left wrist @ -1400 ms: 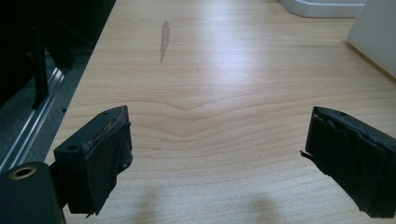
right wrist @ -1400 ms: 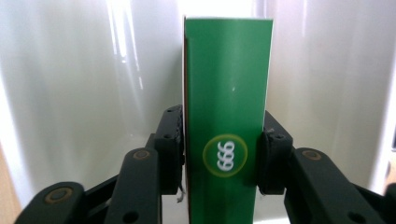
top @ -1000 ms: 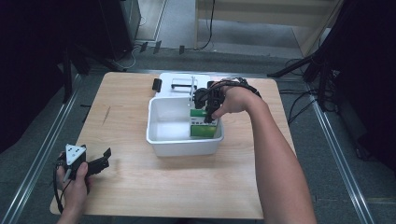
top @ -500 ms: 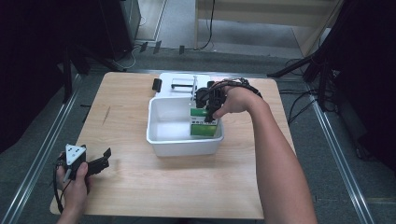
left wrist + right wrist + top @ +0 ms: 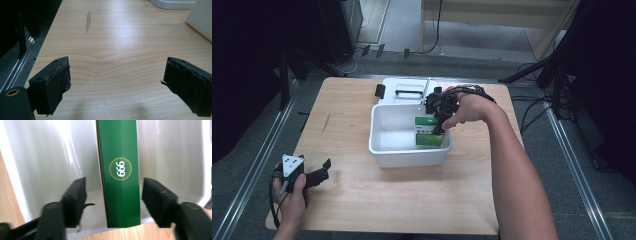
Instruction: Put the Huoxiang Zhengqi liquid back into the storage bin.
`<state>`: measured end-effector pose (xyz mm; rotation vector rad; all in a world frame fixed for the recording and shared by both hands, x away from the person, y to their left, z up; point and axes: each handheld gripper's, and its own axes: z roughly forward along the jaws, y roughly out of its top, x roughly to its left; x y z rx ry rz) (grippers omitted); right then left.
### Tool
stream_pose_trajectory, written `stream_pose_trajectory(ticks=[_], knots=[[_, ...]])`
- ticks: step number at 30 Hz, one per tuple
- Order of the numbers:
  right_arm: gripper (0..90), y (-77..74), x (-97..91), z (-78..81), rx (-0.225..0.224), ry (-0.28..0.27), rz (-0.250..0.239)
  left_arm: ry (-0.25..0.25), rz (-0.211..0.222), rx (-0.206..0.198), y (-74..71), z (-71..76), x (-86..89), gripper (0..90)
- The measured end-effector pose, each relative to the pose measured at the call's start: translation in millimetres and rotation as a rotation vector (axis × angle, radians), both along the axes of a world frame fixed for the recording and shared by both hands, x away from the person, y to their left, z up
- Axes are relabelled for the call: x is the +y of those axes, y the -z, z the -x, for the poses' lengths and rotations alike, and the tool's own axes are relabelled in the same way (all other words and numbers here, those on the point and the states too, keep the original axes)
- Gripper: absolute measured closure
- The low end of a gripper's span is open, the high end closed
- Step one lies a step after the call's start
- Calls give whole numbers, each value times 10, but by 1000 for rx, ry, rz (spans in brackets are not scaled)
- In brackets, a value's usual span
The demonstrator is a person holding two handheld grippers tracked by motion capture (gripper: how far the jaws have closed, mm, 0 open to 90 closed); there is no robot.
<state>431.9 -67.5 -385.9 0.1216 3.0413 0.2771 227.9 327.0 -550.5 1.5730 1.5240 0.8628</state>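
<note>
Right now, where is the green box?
In the high view the green box stands inside the white bin, at its right end, mid-table. The right tool is over it, jaws open on either side in the right gripper view.

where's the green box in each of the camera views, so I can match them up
High view: the green box stands in the right end of the white bin, under the right gripper.
Right gripper view: the green box rises at centre, between that gripper's open jaws, a gap on each side.
Left gripper view: not in it.
Shared landmark: the white bin, whose corner sits at the upper right of the left gripper view.
</note>
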Motion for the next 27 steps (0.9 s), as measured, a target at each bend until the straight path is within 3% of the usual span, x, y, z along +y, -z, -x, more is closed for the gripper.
stream_pose_trajectory(ticks=[3,9,12,13,17,20,21,25,27], knots=[[291,-61,-30,6,-12,28,-41,1,-1,0,0,1,0,73],[158,-193,-77,21,-37,138,-116,0,-1,0,0,0,-1,73],[126,-269,-95,60,-51,168,-182,-2,1,-3,1,-2,-3,73],[126,-310,-106,89,-87,189,-221,-2,0,-3,2,-2,-4,73],[104,-361,-137,100,-122,234,-280,-2,0,-4,2,-2,-5,73],[65,-406,-194,104,-121,270,-368,-2,0,-3,2,-2,-5,73],[35,-423,-232,106,-118,305,-416,-2,0,-2,2,-3,-4,73],[0,-423,-287,111,-146,359,-459,-3,1,-1,1,-1,-5,73],[0,-412,-323,121,-189,411,-478,-2,0,-1,1,-1,-5,73]])
